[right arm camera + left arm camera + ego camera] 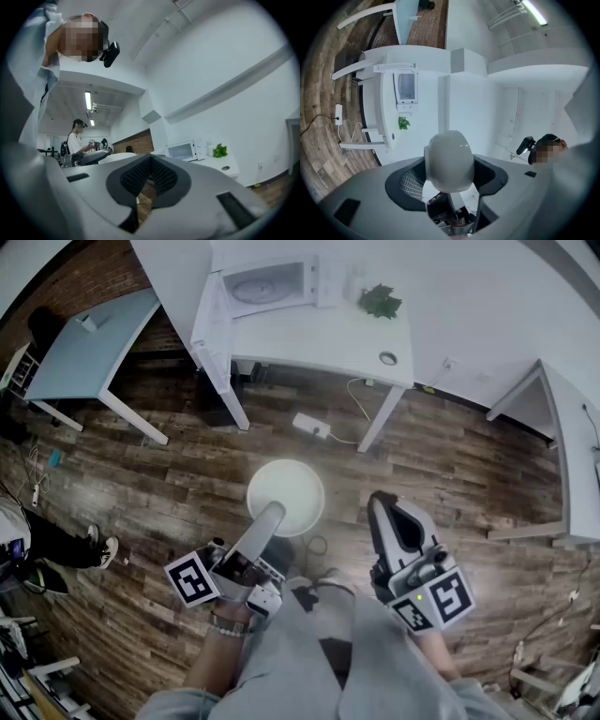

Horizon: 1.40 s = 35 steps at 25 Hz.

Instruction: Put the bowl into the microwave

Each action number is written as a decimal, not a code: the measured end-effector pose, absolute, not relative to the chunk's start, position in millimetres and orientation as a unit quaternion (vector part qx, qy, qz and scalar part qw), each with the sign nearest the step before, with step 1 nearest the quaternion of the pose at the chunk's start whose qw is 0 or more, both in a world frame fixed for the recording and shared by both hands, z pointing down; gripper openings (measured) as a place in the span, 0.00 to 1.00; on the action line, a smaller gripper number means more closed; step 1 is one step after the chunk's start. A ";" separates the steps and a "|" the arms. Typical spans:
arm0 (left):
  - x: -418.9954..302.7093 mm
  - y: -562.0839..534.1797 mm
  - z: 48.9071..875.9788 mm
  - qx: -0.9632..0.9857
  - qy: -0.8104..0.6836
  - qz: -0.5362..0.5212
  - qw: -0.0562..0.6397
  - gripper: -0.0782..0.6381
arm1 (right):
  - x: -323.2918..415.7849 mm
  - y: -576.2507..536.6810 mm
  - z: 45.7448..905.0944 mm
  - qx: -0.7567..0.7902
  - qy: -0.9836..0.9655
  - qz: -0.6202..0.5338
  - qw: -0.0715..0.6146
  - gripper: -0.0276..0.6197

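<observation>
While the white bowl [292, 486] is being clamped at its rim by the left gripper [272, 517], right gripper [380, 501] clenched empty, a slip is being risked before the far microwave [274, 284].

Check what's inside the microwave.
Inside the microwave only the round turntable shows, with no dish on it. The cavity's ceiling and side walls are hidden from the head view.
</observation>
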<state>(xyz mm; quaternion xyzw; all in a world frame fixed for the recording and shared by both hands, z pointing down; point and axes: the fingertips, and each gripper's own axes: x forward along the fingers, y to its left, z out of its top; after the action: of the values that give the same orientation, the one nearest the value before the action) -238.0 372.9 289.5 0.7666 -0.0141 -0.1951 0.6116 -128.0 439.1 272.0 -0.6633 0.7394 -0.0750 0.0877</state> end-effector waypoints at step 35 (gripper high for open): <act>-205.0 430.1 276.5 0.766 -0.044 -0.260 0.586 0.48 | -81.3 497.7 286.8 -0.613 0.777 -0.103 0.101 0.04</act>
<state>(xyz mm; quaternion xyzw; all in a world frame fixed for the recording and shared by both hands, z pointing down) -205.0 430.1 276.5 0.7658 -0.0440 -0.2600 0.5864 -81.3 497.7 286.8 -0.6133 0.7766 -0.1029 0.1010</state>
